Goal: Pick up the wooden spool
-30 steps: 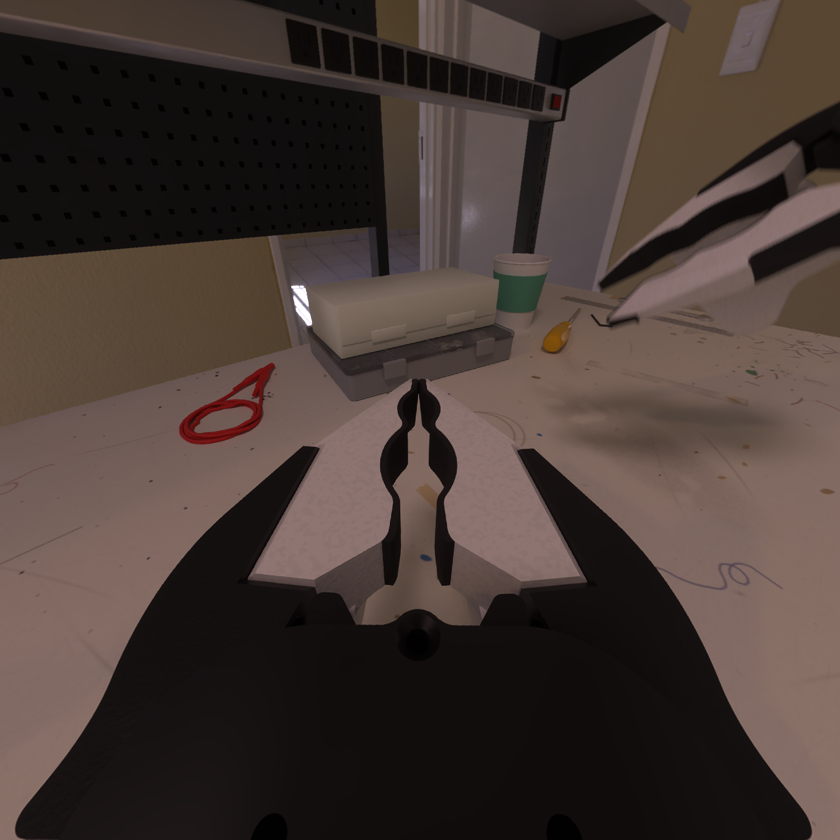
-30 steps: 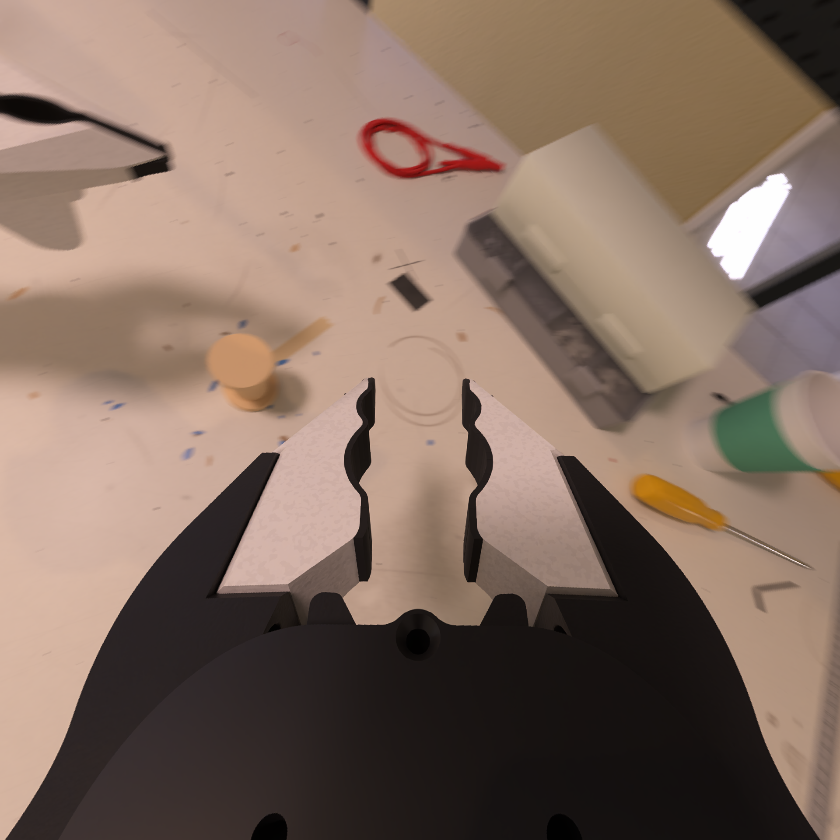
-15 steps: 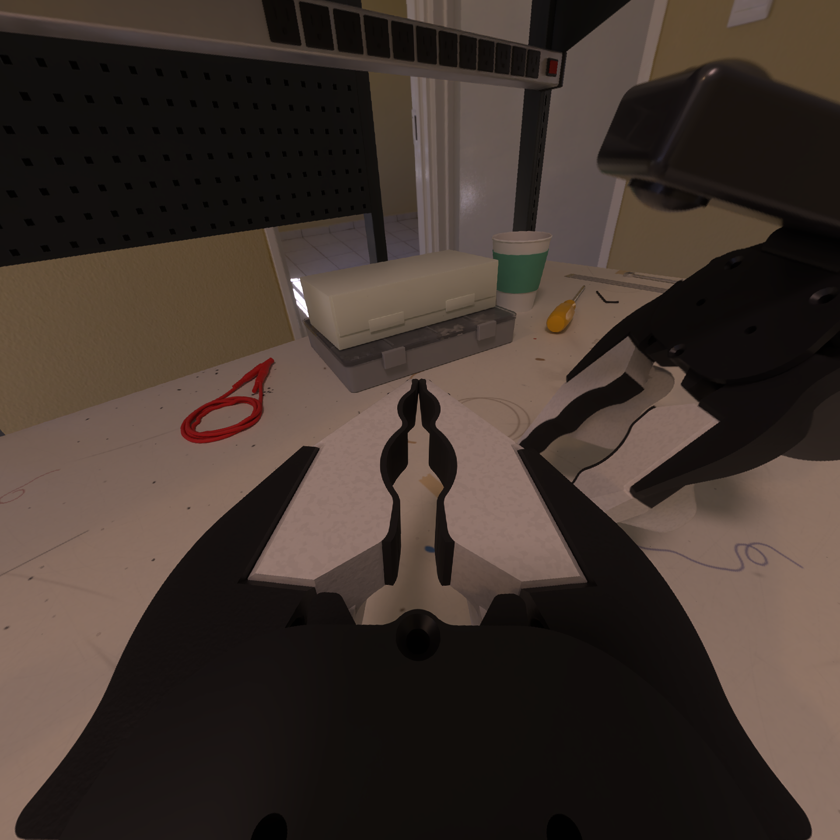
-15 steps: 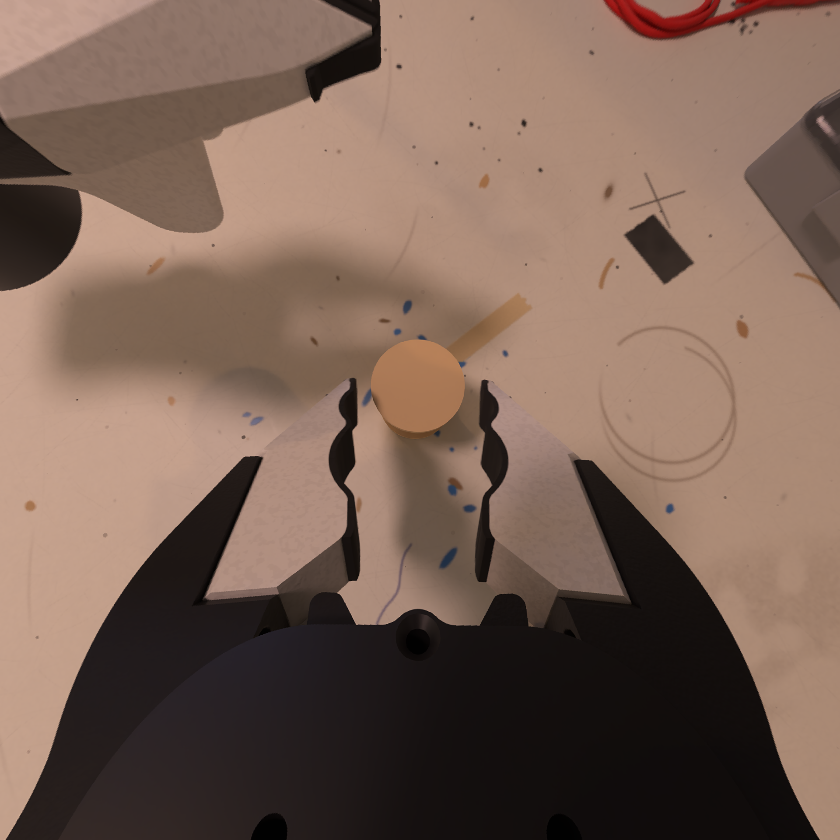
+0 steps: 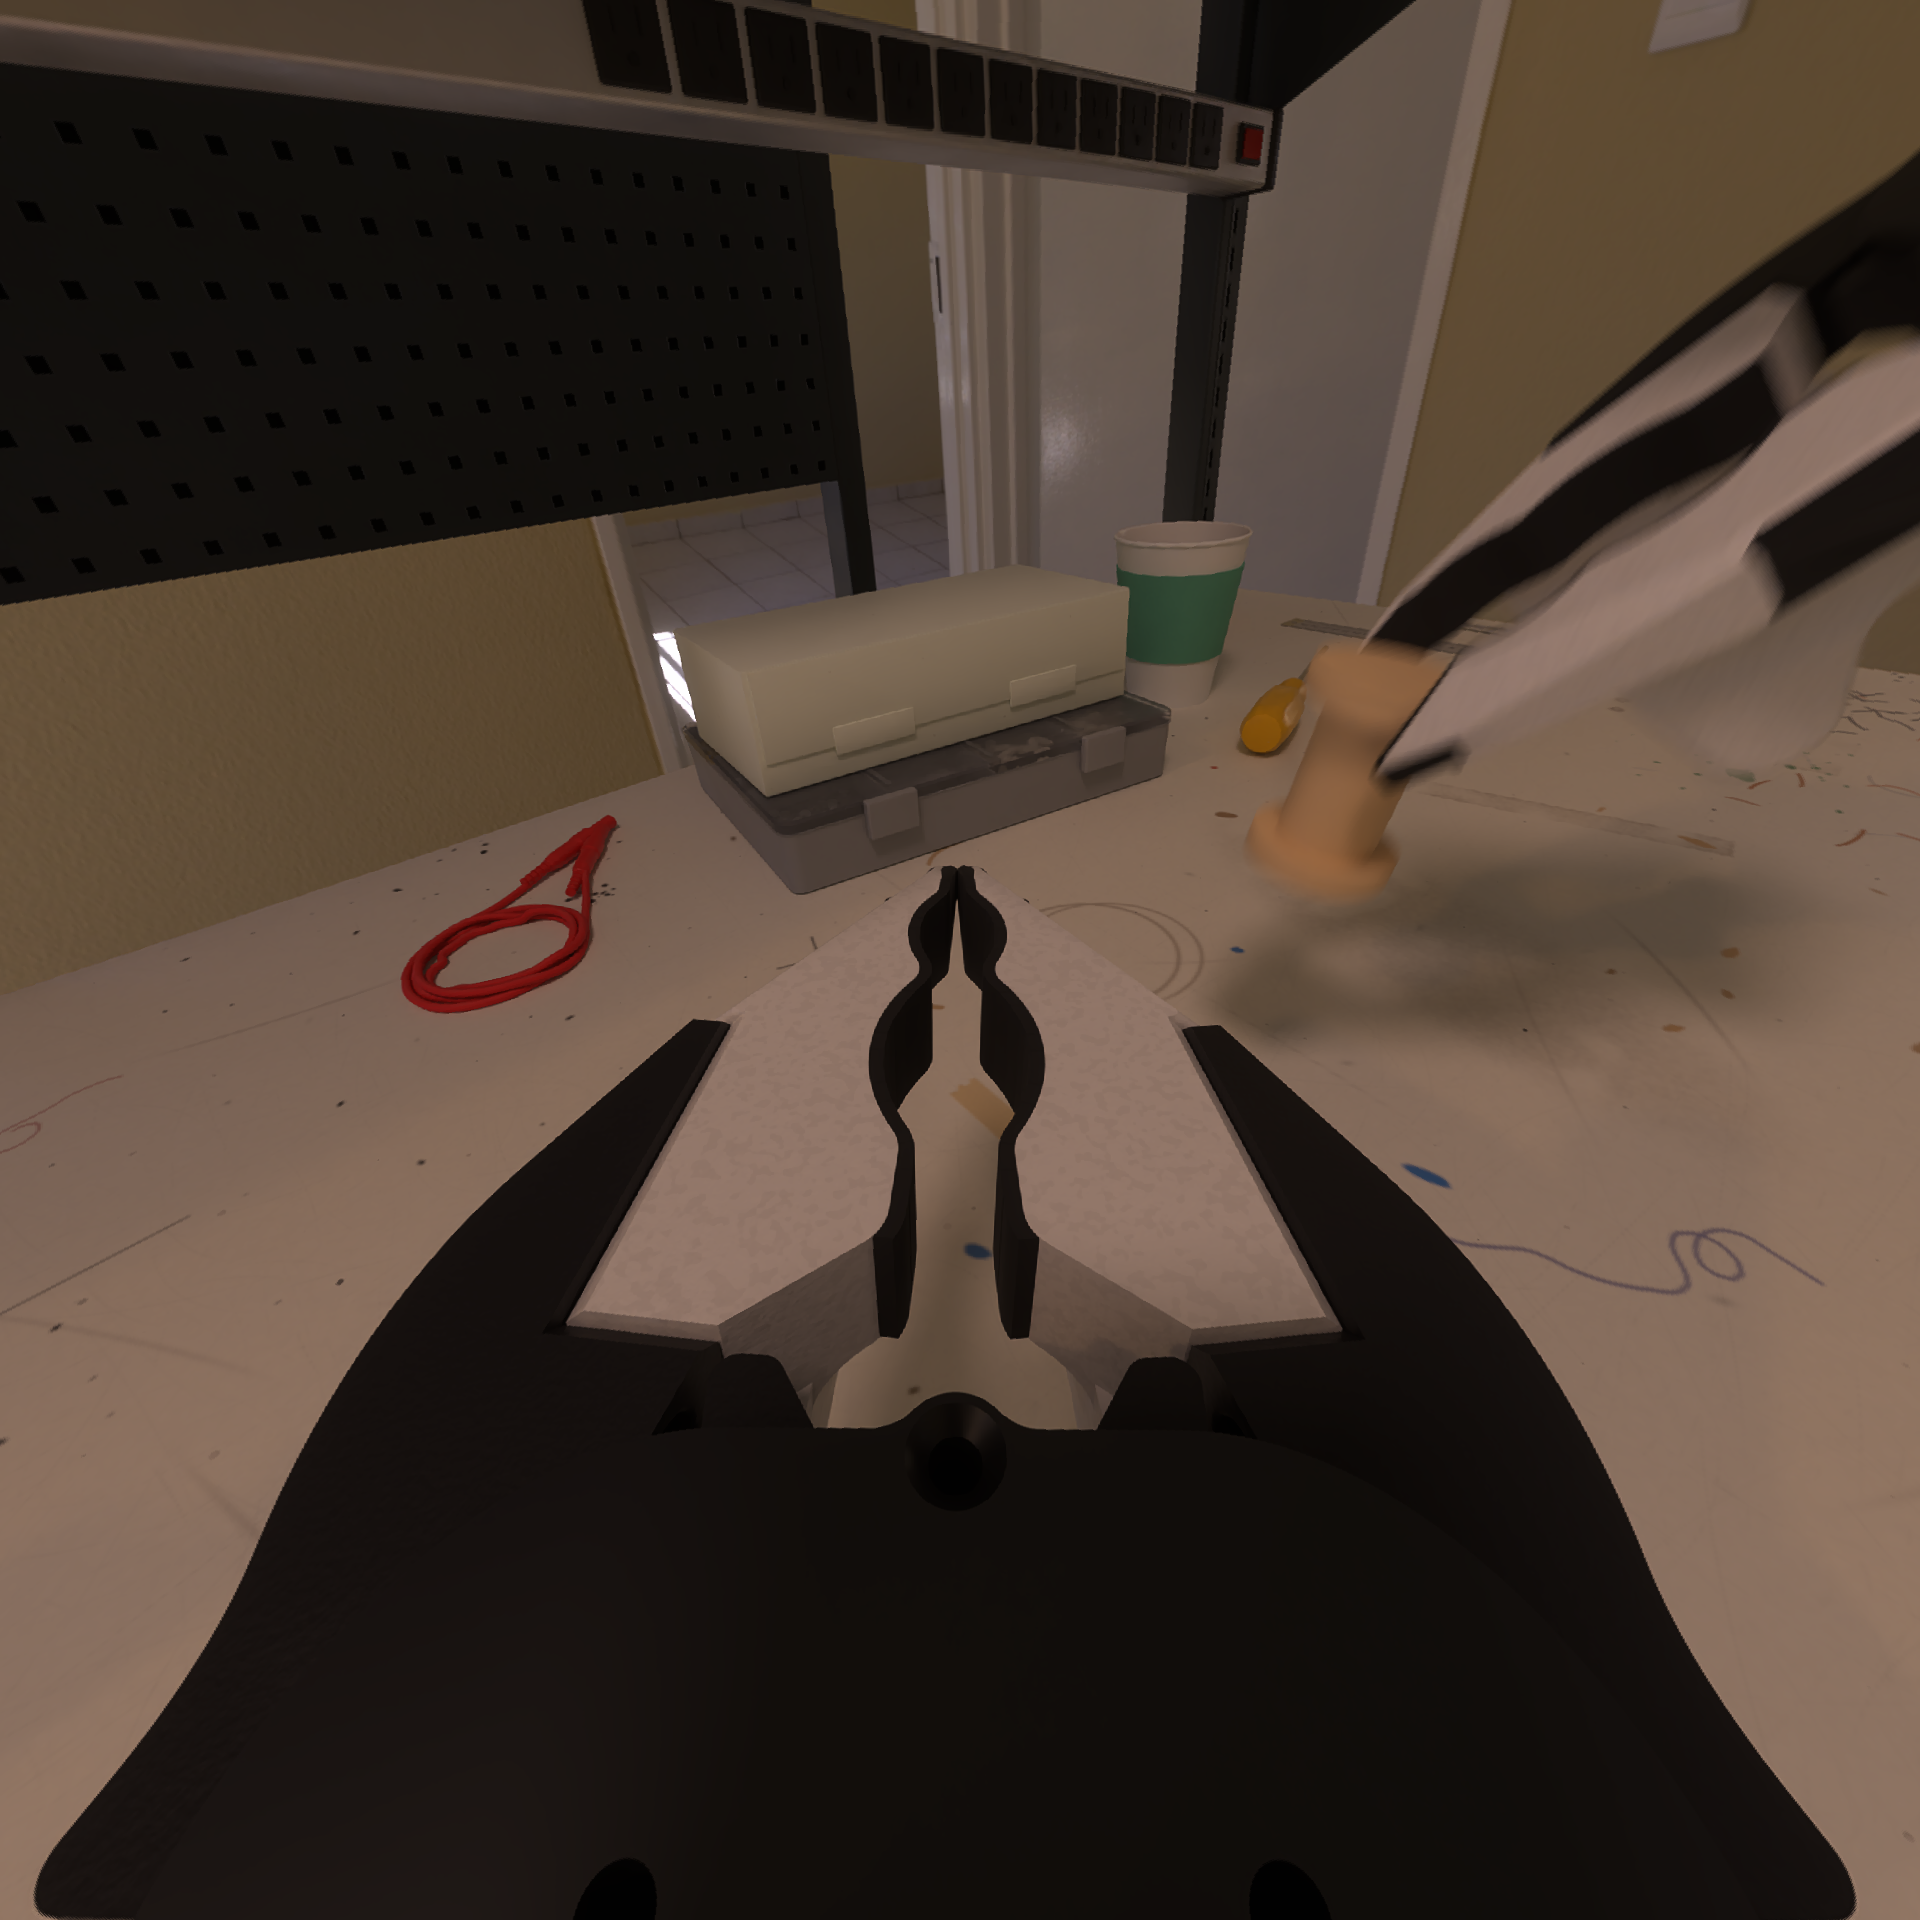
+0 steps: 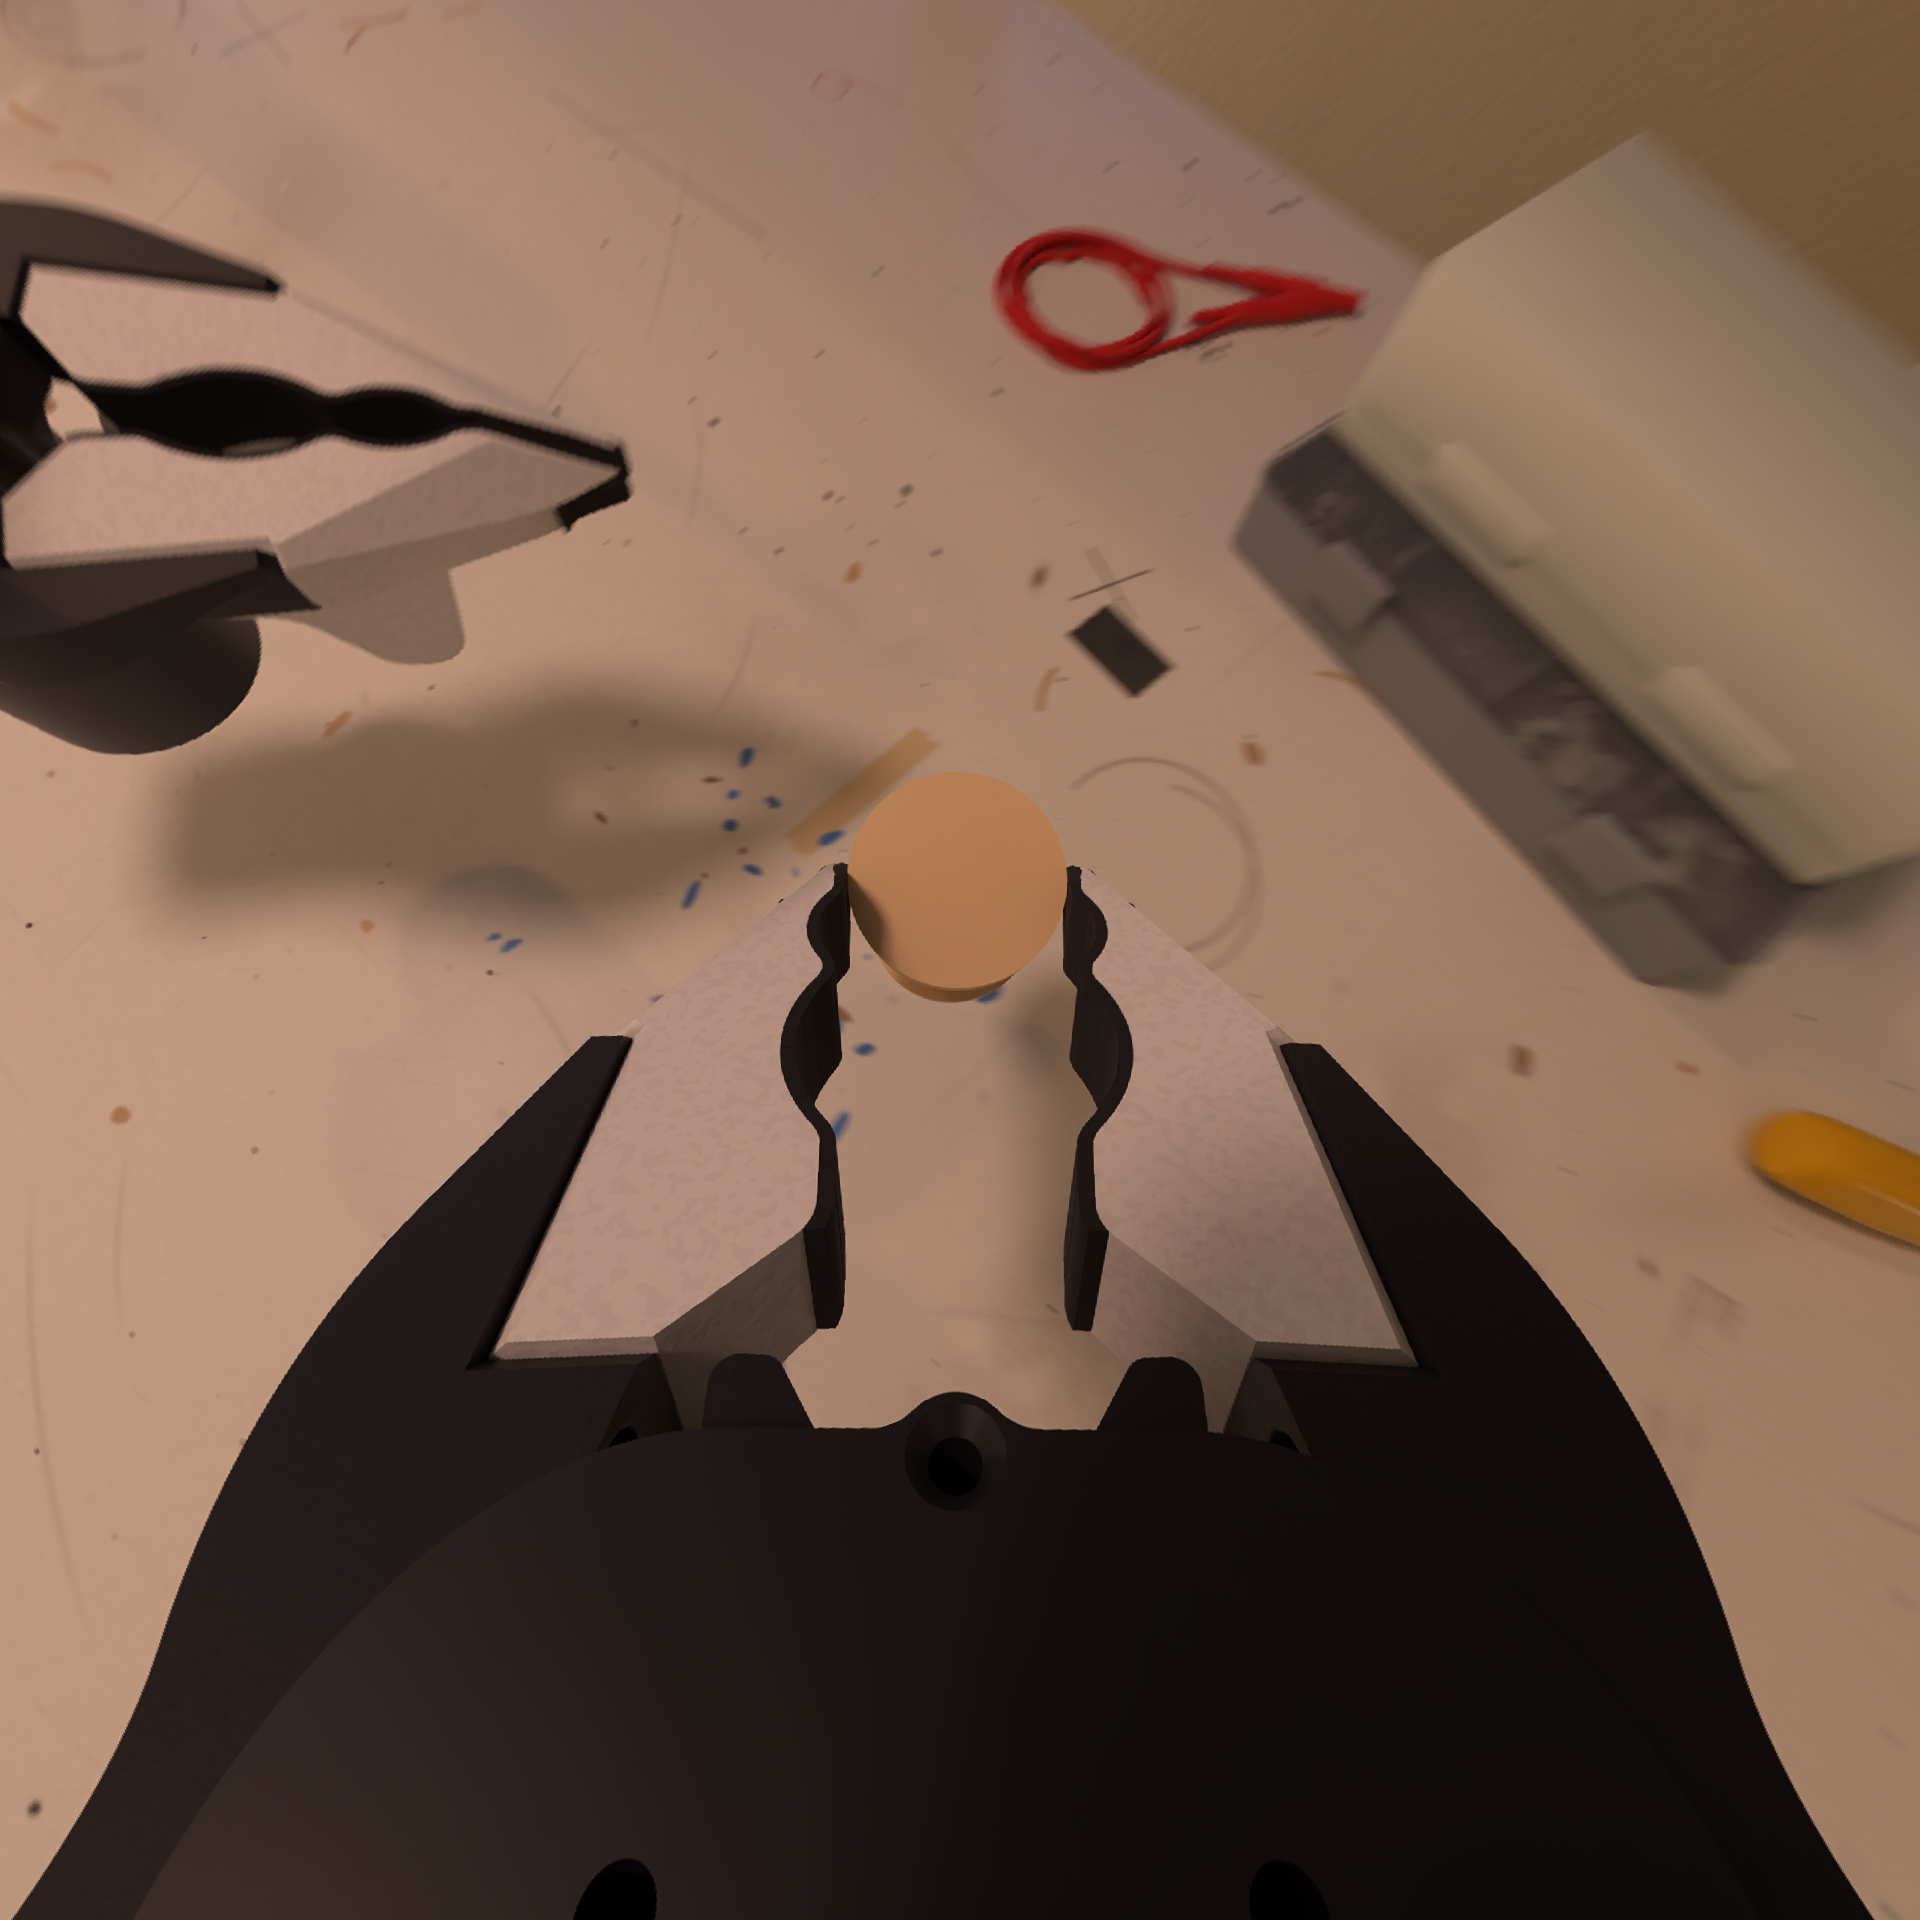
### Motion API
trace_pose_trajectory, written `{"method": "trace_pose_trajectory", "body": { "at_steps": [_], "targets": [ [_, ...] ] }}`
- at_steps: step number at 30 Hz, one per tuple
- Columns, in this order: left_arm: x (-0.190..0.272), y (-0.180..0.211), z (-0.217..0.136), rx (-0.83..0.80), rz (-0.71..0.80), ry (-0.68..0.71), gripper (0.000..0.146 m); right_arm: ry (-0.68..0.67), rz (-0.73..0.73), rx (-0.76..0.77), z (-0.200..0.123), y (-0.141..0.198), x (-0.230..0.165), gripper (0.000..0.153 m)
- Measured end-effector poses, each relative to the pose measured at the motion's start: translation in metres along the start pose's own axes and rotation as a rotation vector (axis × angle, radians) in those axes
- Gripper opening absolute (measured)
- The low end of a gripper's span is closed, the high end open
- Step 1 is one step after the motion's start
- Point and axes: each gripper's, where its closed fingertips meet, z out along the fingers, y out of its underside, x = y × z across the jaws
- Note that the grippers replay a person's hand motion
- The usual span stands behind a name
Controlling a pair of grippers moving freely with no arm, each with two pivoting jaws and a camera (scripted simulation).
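My right gripper (image 6: 954,883) held the spool (image 6: 956,883) by its top flange, pinched between the fingertips (image 6: 1072,904). From the left wrist view the spool (image 5: 1335,769) hung tilted and clear of the table (image 5: 260,1195), its shadow below, with the right gripper (image 5: 1423,707) blurred above it. My left gripper (image 5: 956,878) was closed on nothing, tips touching, well apart from the spool. A red cable (image 5: 499,945) lay to its left; a cream box (image 5: 904,665) sat stacked on a grey case (image 5: 935,790), beside a cup (image 5: 1179,608) and a screwdriver (image 5: 1273,717).
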Motion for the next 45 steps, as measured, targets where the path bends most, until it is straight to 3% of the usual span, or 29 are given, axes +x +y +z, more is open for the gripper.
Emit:
{"method": "trace_pose_trajectory", "body": {
  "at_steps": [6, 10, 13, 18, 22, 31, 38, 45],
  "targets": [
    [0.002, 0.004, 0.001, -0.014, 0.012, 0.006, 0.000, 0.152, 0.017, 0.051, -0.088, -0.007, 0.070, 0.041],
    [0.003, 0.006, 0.001, -0.020, 0.025, 0.003, 0.000, 0.250, 0.055, -0.028, -0.130, 0.023, 0.112, 0.041],
    [0.004, 0.008, 0.002, -0.023, 0.030, 0.007, 0.000, 0.249, 0.112, -0.100, -0.141, 0.058, 0.125, 0.041],
    [0.008, 0.010, 0.003, -0.031, 0.039, 0.019, 0.000, 0.183, 0.210, -0.152, -0.125, 0.109, 0.123, 0.041],
    [0.011, 0.012, 0.002, -0.035, 0.051, 0.027, 0.000, 0.128, 0.210, -0.165, -0.104, 0.133, 0.121, 0.041],
    [0.014, 0.017, 0.004, -0.051, 0.061, 0.047, 0.000, -0.022, -0.038, -0.144, -0.076, 0.145, 0.117, 0.041],
    [0.016, 0.018, 0.004, -0.053, 0.074, 0.057, 0.000, -0.073, -0.069, -0.204, -0.060, 0.159, 0.123, 0.041],
    [0.019, 0.019, 0.005, -0.059, 0.081, 0.073, 0.000, -0.064, -0.044, -0.149, -0.063, 0.161, 0.129, 0.041]
  ]
}}
